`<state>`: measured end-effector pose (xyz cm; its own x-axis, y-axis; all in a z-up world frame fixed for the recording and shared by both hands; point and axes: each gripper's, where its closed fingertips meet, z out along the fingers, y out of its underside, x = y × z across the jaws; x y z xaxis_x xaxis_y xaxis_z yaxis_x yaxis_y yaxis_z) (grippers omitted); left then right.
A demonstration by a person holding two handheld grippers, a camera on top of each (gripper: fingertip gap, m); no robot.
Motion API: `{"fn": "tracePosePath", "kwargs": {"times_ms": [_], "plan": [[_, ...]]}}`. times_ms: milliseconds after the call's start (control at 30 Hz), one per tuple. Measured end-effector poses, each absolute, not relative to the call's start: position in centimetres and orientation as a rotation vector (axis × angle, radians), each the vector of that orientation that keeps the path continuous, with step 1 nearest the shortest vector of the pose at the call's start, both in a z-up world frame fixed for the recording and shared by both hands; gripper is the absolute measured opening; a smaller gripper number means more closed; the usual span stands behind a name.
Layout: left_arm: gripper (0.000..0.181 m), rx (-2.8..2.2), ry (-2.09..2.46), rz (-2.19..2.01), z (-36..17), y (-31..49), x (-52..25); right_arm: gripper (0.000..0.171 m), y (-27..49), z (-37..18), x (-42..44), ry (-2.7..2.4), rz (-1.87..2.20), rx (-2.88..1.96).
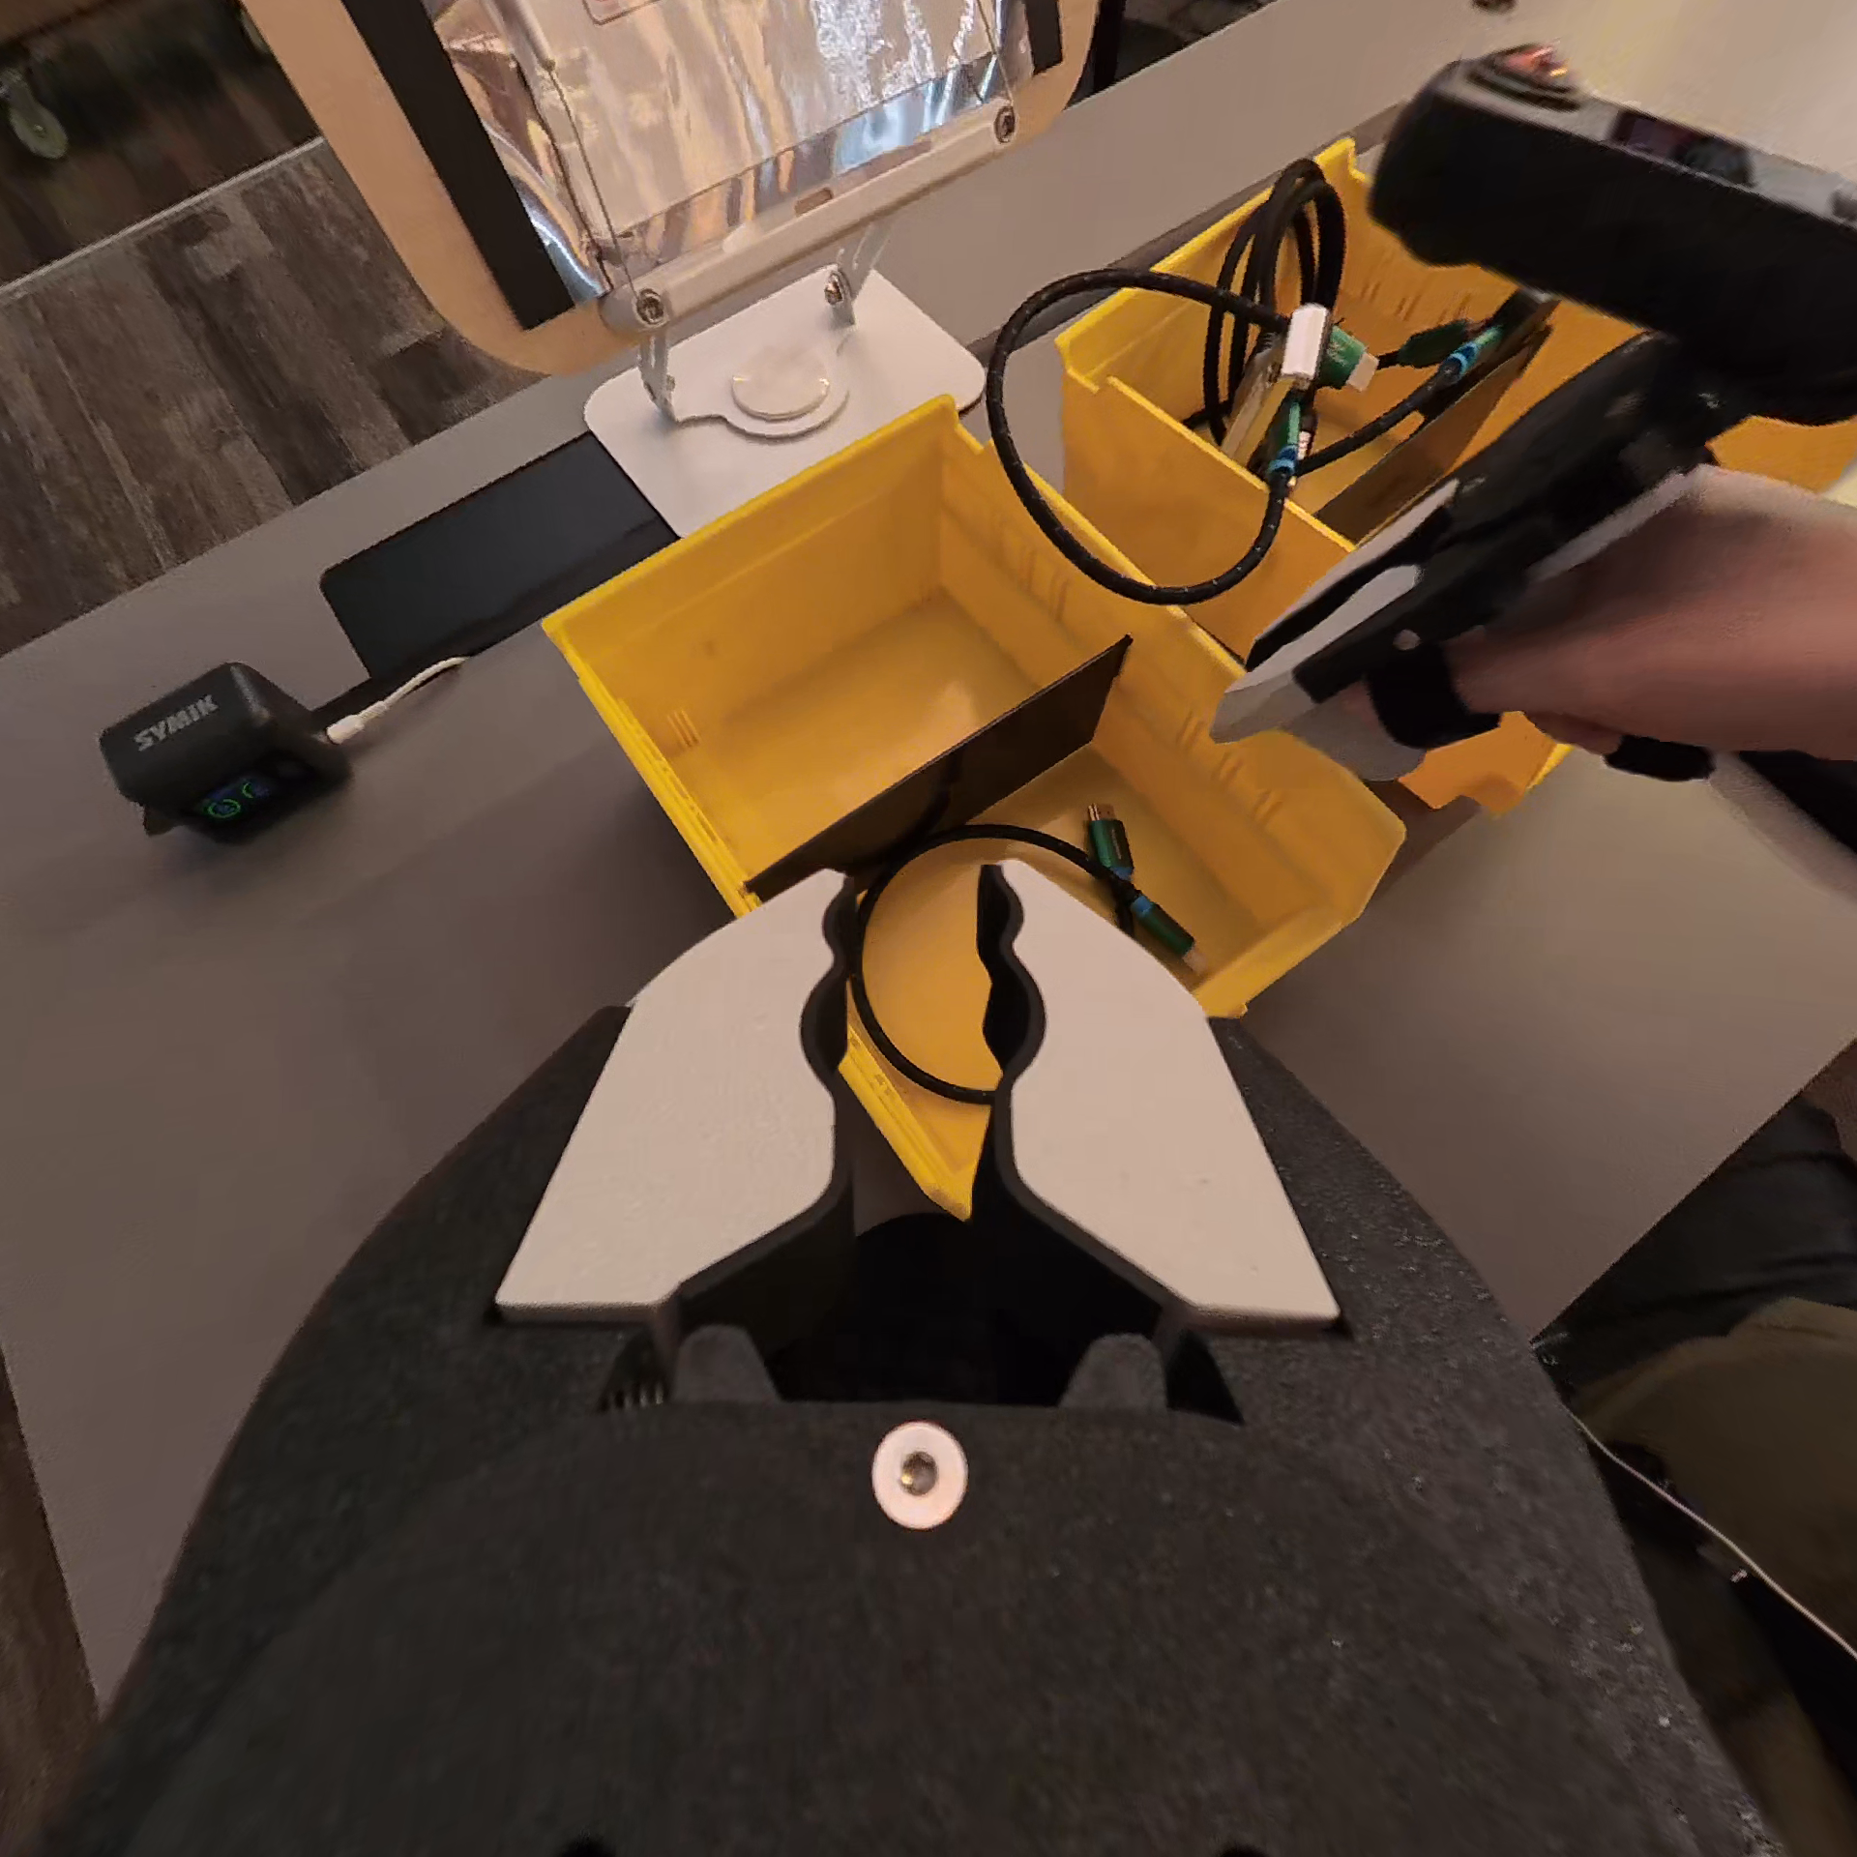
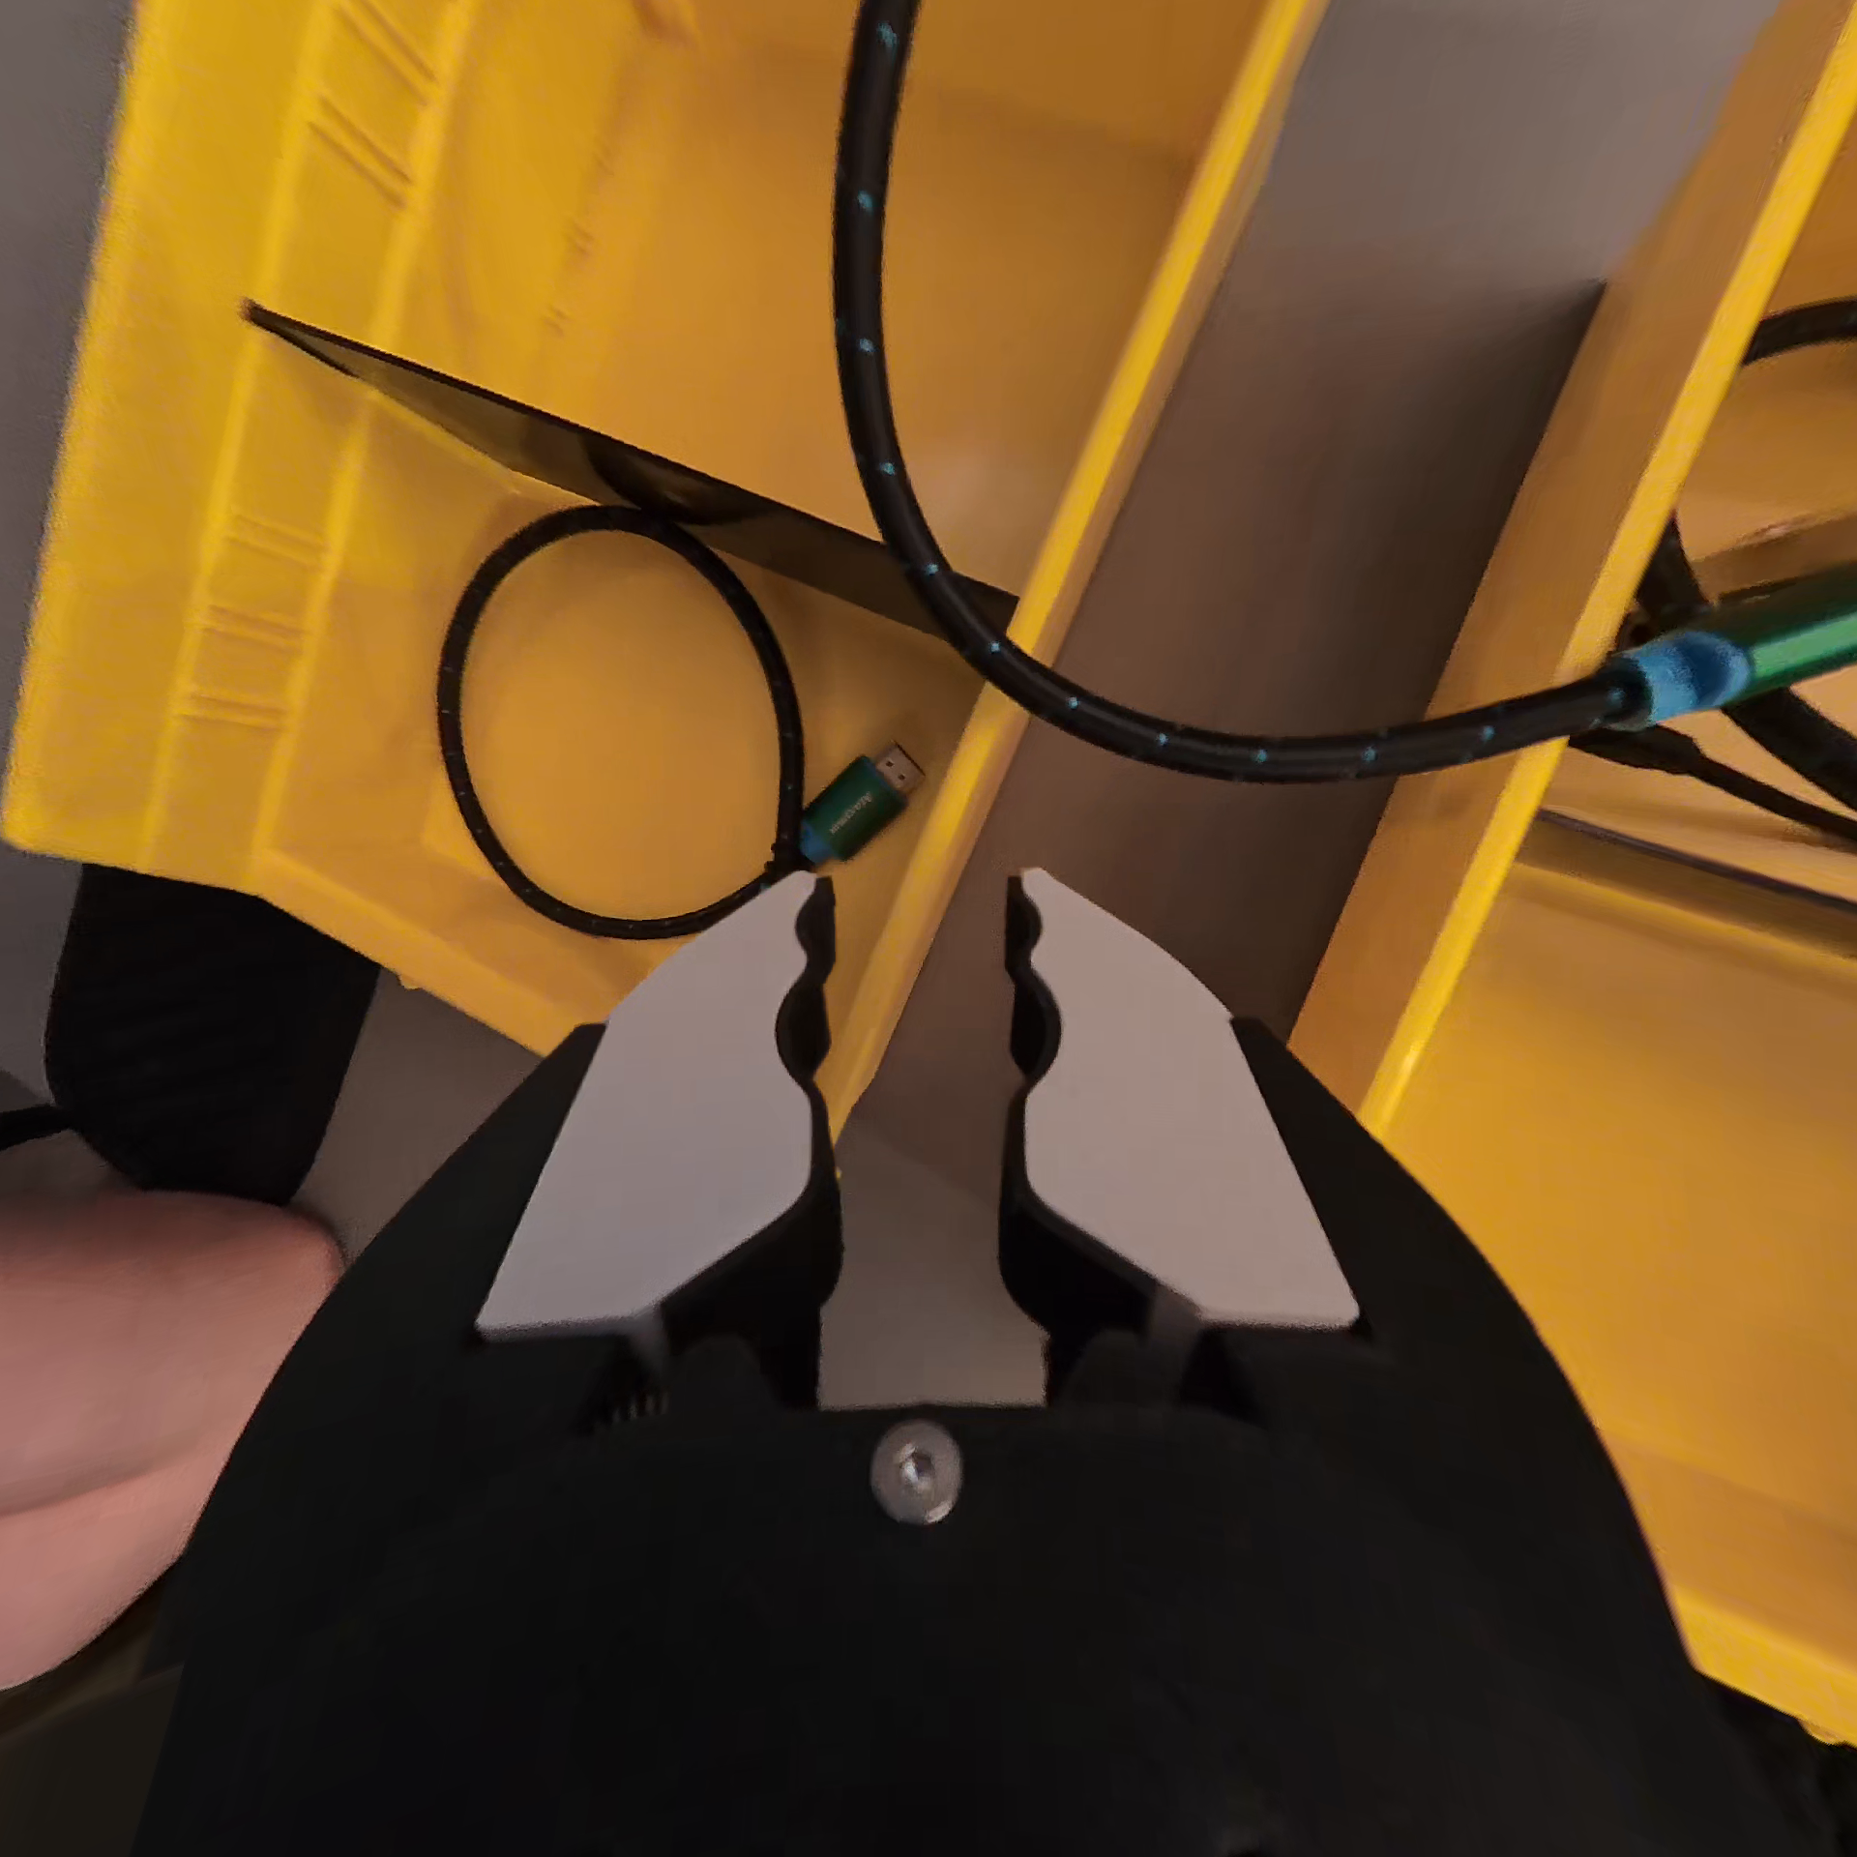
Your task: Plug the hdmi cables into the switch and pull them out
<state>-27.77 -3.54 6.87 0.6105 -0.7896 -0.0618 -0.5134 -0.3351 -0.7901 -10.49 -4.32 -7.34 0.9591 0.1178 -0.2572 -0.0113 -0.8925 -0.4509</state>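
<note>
Two sets of tongs up, and neither has a grip on anything. My right tongs (image 2: pixel 919 889) hang with a narrow gap between the tips, nothing in it; below them is the strip of grey table (image 2: pixel 1256 563) between the two yellow bins. My left tongs (image 1: pixel 909 889) are a little apart too, over the near corner of the near bin (image 1: pixel 1296 804), and I see only bin floor and a bit of cable through the gap.

From my right tips, a green plug (image 2: pixel 862 796) lies just ahead and a touch to the left, on the floor of the near bin's front compartment, on this side of the black divider (image 2: pixel 603 452). Its long axis runs slantwise, metal nose pointing up and to the right toward the bin wall, with its black cable (image 2: pixel 452 693) coiled in a ring to the left.

A second cable (image 2: pixel 1005 653) droops across the gap between the bins to another green plug (image 2: pixel 1789 648) at the far bin (image 2: pixel 1507 703). In the left view that far bin holds a tangle of cables around what I take for the switch (image 1: pixel 1268 387).

I'd say my right tongs are nearer the loose plug.
</note>
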Motion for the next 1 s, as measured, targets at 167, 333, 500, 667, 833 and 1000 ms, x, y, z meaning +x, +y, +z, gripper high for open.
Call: {"fn": "tracePosePath", "kwargs": {"times_ms": [167,333,500,667,833,1000], "plan": [[0.022,-1.994,1.078,-0.423,6.7,-3.9,-27.3,0.030,-3.8,-9.1,-11.5,-0.031,0.413,-2.738],[0.022,-1.996,1.092,-0.422,6.5,-4.1,-27.4,0.025,-3.1,-11.0,-11.4,-0.149,0.246,-2.756],[0.022,-1.994,1.068,-0.435,6.7,-4.1,-27.8,0.019,-4.1,-13.9,-11.8,-0.125,0.238,-2.898],[0.021,-1.979,1.040,-0.433,7.2,-4.1,-28.2,0.014,-3.6,-13.9,-11.1,-0.139,0.225,-2.922],[0.019,-1.910,1.066,-0.436,8.2,-4.9,-27.3,0.011,-3.4,-12.6,-10.7,-0.250,0.273,-2.991],[0.019,-1.840,1.129,-0.426,8.9,-6.0,-25.9,0.010,-5.0,-11.8,-11.8,-0.445,0.321,-3.019]]}}
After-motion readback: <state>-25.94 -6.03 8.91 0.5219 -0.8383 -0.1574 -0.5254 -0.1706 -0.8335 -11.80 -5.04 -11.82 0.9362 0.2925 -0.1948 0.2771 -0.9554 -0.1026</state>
